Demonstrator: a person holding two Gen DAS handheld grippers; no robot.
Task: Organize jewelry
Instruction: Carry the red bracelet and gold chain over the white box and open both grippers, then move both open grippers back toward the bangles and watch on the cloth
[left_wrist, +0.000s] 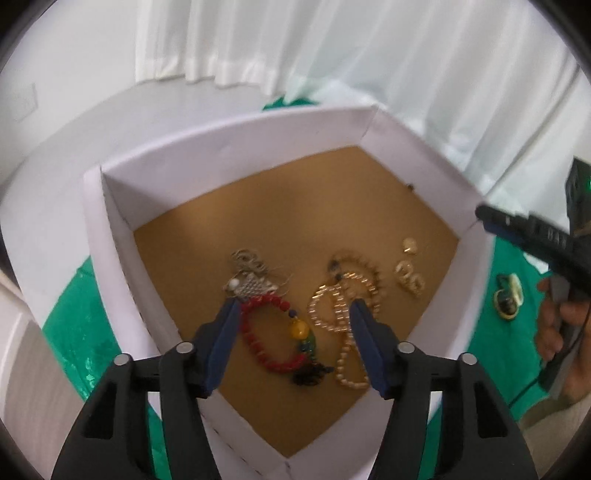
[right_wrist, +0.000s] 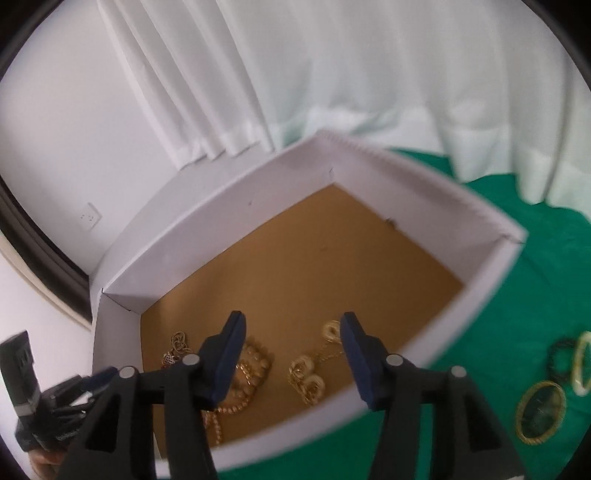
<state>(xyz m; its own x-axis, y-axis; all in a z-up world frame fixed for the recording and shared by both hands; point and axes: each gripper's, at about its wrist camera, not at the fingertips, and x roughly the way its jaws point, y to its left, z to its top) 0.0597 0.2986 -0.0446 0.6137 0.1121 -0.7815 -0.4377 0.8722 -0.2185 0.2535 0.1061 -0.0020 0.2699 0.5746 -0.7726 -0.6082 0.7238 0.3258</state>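
Observation:
A white box (left_wrist: 236, 147) with a brown floor holds jewelry. In the left wrist view a red bead bracelet (left_wrist: 258, 332) with a yellow bead, a silver pendant piece (left_wrist: 251, 284), a gold pearl necklace (left_wrist: 347, 306) and gold earrings (left_wrist: 410, 277) lie inside. My left gripper (left_wrist: 291, 314) is open and empty above the red bracelet. My right gripper (right_wrist: 291, 325) is open and empty over the box's near right part, above gold earrings (right_wrist: 306, 376). The right gripper also shows in the left wrist view (left_wrist: 491, 218), at the box's right edge.
The box (right_wrist: 498, 258) stands on a green cloth (right_wrist: 535, 277). On the cloth right of the box lie a gold bangle (right_wrist: 541, 411), a pale bangle (right_wrist: 581, 363) and a dark bead bracelet (right_wrist: 557, 356). White curtains hang behind.

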